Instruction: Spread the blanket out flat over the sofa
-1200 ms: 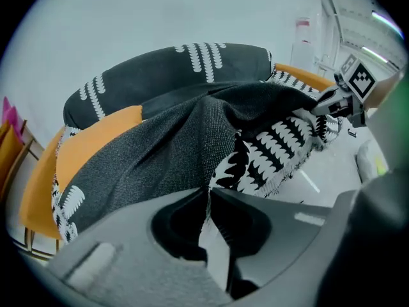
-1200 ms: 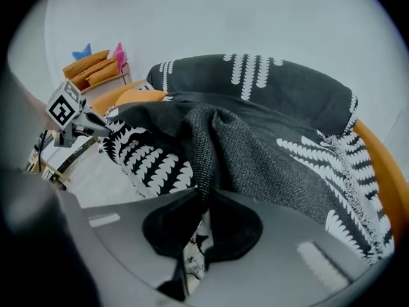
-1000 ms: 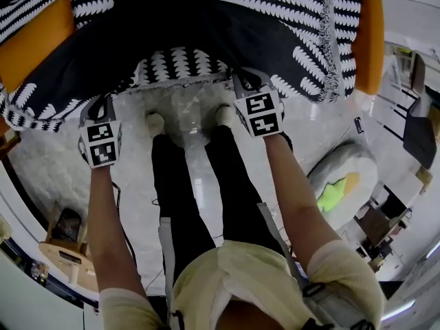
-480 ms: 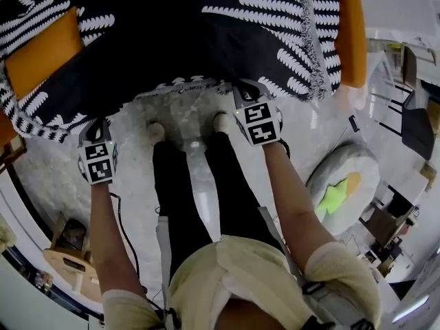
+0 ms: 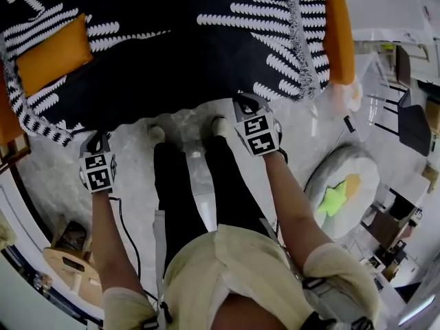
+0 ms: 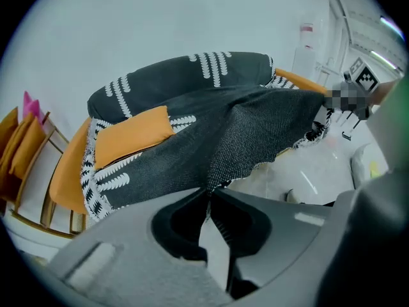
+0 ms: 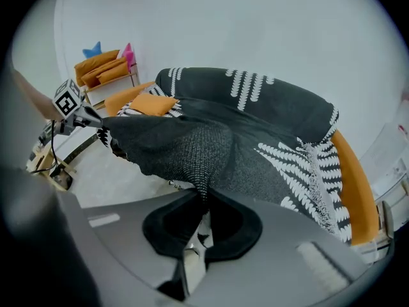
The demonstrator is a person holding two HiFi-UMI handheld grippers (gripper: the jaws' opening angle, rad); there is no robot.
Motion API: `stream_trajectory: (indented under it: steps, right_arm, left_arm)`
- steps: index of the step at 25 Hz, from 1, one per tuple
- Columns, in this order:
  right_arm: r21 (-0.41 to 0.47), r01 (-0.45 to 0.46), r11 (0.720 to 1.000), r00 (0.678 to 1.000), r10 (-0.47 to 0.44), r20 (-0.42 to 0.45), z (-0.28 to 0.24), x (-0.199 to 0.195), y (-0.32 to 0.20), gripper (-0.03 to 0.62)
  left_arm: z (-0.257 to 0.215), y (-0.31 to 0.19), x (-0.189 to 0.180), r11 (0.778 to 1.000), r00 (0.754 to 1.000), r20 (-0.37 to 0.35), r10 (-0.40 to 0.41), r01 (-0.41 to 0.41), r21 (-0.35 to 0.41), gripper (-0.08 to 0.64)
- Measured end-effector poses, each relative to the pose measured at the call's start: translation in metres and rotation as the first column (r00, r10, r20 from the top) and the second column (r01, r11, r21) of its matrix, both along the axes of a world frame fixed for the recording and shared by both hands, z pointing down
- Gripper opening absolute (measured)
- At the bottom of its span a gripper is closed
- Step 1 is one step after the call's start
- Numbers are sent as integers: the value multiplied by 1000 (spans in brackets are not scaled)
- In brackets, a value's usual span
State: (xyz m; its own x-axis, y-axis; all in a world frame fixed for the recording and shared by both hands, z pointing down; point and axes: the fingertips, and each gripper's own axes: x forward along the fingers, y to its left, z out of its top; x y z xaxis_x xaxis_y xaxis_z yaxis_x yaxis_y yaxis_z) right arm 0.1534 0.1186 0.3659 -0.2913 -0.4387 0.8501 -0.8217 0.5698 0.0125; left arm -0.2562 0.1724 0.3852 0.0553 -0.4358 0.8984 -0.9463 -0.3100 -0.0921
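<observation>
Coarse knitted cloth blanket (image 5: pixel 172 67), matt finish. Smooth matt fabric sofa (image 5: pixel 337 33). Glossy marbled stone floor (image 5: pixel 58 167).

We see an orange sofa (image 5: pixel 338 40) standing on a pale marbled floor (image 5: pixel 55 170). A black blanket (image 5: pixel 172 67) with white leaf print lies over most of the seat and back, and one arm is bare at right. There's an orange patch (image 5: pixel 53 55) at left: cushion or bare seat, we can't tell. On the floor are the person's shoes (image 5: pixel 157 133) and a round pale pouf (image 5: pixel 342 188) with a green star.
</observation>
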Motion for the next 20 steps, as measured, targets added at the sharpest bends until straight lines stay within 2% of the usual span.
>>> stream_trajectory:
  steps: [13, 20]
  right_arm:
    - [-64, 108, 992, 994, -110, -29, -15, -5, 52, 12]
    - [-107, 127, 986, 991, -132, -37, -13, 2, 72, 12]
  left_arm:
    - [-21, 48, -9, 999, 1000, 7, -17, 18, -47, 15]
    - [-23, 59, -14, 998, 999, 33, 16, -14, -69, 15]
